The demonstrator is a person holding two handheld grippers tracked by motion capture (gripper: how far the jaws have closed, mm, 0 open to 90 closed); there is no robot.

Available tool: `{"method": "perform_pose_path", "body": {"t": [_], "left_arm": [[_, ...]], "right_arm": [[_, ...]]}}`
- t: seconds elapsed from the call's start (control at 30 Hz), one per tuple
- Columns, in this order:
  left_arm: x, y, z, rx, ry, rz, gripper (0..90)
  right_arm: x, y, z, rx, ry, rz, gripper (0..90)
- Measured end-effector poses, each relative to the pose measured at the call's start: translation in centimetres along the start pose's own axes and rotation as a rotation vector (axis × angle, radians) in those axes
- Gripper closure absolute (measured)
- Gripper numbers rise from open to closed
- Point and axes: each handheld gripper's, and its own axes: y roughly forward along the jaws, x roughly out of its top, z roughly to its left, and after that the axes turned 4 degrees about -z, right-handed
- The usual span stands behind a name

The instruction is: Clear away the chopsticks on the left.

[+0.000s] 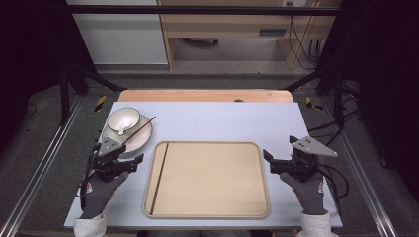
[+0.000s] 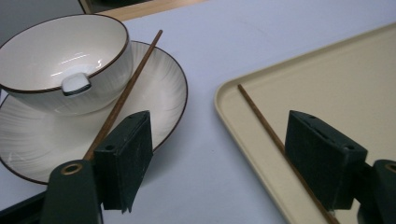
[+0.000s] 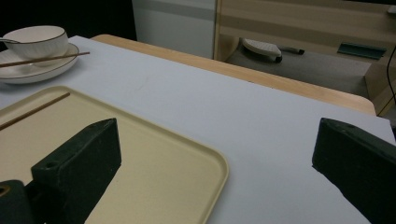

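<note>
Your left gripper [image 1: 129, 163] sits low at the left, its fingers [image 2: 125, 158] spread wide and holding nothing. Your right gripper [image 1: 271, 159] mirrors it at the right, fingers [image 3: 79, 163] equally apart, both gloved hands level.

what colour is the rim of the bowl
Dark brown, a thin line round the white bowl; the left gripper view shows it best.

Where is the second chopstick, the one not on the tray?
In the high view, that chopstick lies across the plate beside the bowl, at the table's far left.
</note>
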Motion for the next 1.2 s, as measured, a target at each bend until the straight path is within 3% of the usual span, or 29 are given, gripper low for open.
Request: {"method": "perform_pose_path", "body": {"t": [0.3, 0.4, 0.77, 0.97, 1.2], "left_arm": [[0.2, 1.2, 2.2, 0.037, 0.006, 0.027, 22.9], [0.0, 1.9, 3.2, 0.049, 0.019, 0.061, 22.9], [-0.4, 3.6, 5.4, 0.083, 0.028, 0.116, 25.6], [-0.7, 4.9, 6.4, 0.106, 0.020, 0.148, 31.8], [-0.6, 6.2, 6.9, 0.110, 0.046, 0.171, 47.3]], "right_arm": [[0.0, -0.1, -0.1, -0.005, -0.002, 0.000, 1.4], [0.0, 0.0, -0.1, -0.008, -0.004, 0.004, 1.4], [-0.1, 0.3, 0.1, -0.006, -0.012, 0.017, 1.4], [-0.2, 0.4, 0.1, -0.007, -0.015, 0.020, 1.4], [-0.2, 0.4, 0.1, -0.010, -0.018, 0.021, 1.4]]}}
